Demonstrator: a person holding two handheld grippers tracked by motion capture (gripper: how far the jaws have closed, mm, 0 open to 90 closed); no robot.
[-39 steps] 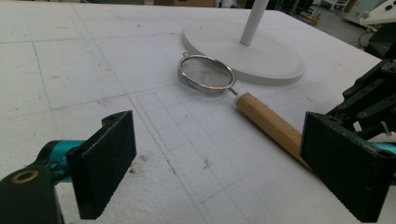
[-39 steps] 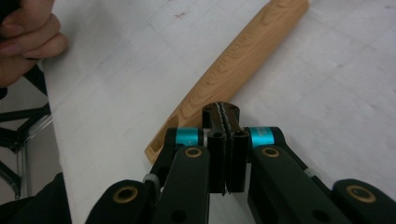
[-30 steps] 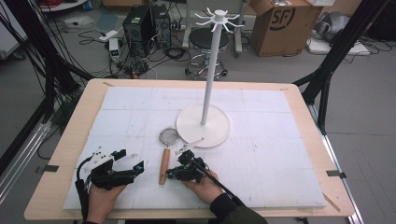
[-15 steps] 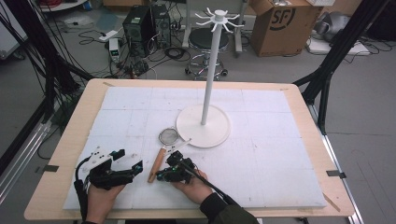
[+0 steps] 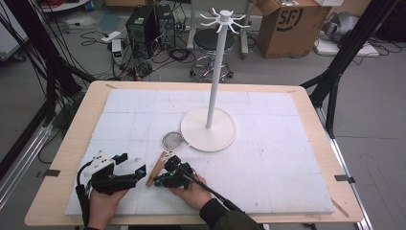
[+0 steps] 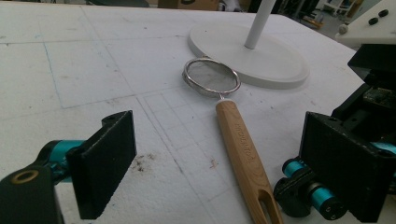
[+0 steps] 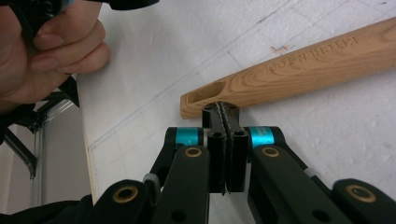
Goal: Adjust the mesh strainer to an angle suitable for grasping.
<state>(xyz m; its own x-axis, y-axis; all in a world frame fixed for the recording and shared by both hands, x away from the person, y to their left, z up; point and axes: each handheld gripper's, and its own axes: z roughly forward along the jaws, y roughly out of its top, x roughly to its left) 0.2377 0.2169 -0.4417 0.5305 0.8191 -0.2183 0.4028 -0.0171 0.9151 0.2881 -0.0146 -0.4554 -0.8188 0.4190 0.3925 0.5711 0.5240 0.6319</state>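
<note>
Strainer (image 6: 212, 78) lies flat beside the stand's base (image 6: 261, 56), its wooden handle (image 7: 299, 70) just ahead of your right gripper (image 7: 223, 112), whose fingers are pressed together, likely nudging its slotted end. Your left gripper (image 6: 215, 168) waits with fingers apart, handle between them untouched.

your right gripper (image 5: 163, 178) has slid left, pushing the strainer's wooden handle (image 5: 157, 167); the handle's near end now sits further left, more tilted.

White rack stand (image 5: 208, 128) on foam mat (image 5: 268, 158).
</note>
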